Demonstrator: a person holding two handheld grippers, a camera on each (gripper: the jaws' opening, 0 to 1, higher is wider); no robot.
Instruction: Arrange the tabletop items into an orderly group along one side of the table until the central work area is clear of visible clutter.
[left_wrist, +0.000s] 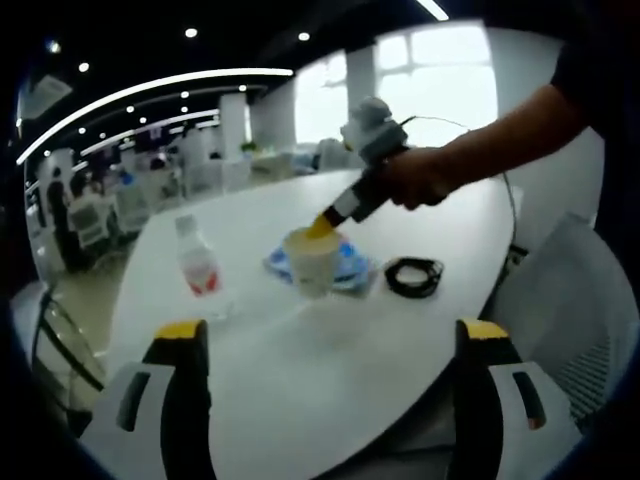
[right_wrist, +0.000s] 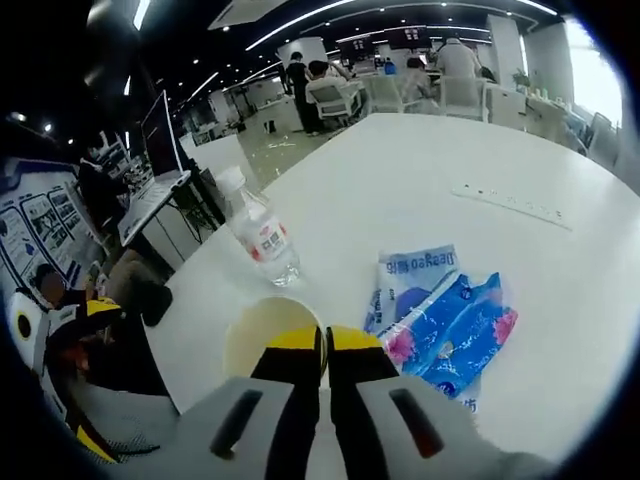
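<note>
A cream paper cup stands near the middle of the white table; whether it touches the top I cannot tell. My right gripper, held by a hand, reaches in from the right and is shut on the cup's rim. In the right gripper view its jaws pinch the near wall of the cup. A small water bottle with a red label stands left of the cup. Blue snack packets lie just behind it. My left gripper hangs open over the near table.
A coiled black cable lies right of the packets. A pale strip lies farther out on the table. A white chair stands at the table's right edge. Beyond are office desks with people.
</note>
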